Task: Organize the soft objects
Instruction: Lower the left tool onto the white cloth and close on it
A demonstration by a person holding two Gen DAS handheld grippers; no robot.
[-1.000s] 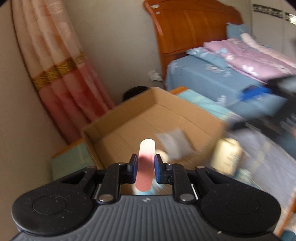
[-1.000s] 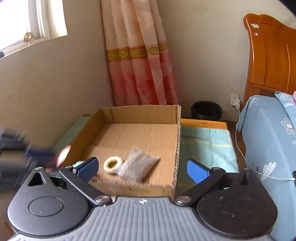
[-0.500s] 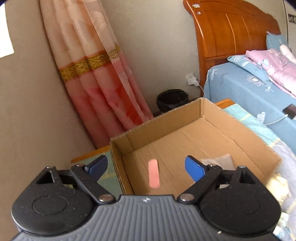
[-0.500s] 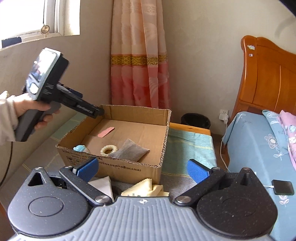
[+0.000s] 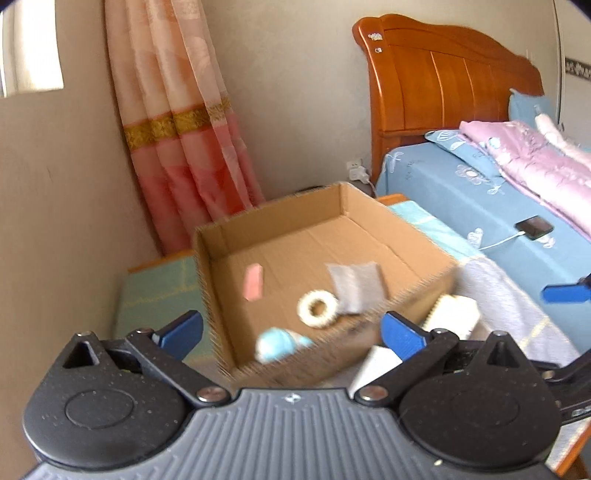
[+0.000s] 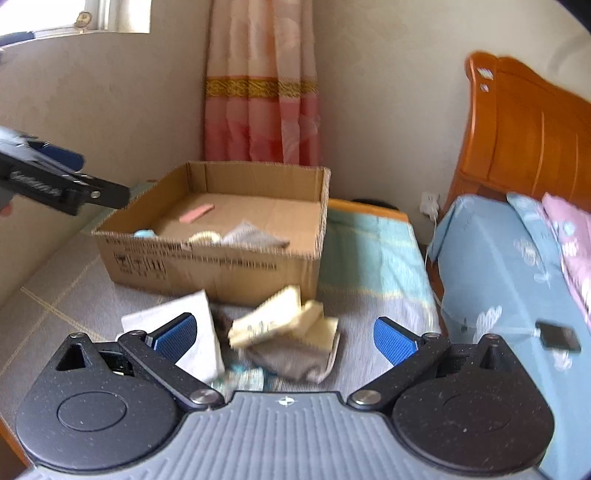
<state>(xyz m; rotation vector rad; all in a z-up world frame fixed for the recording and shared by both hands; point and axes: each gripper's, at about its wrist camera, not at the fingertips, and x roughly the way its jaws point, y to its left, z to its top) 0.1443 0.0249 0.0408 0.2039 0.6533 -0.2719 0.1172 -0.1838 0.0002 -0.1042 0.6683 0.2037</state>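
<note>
Released from the left tool (image 5: 291,332), whose jaws are opening wide around nothing, the pink strip (image 5: 254,281) now lies flat near the cardboard box's (image 5: 424,288) far left corner. Right tool (image 6: 284,334) gapes, empty.

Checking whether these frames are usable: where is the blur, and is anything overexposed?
Left wrist view: motion blur smears the cardboard box front rim and the blue item; headboard sharp. Right wrist view: yellow sponges smeared; window blown out. Both show fisheye bending.
</note>
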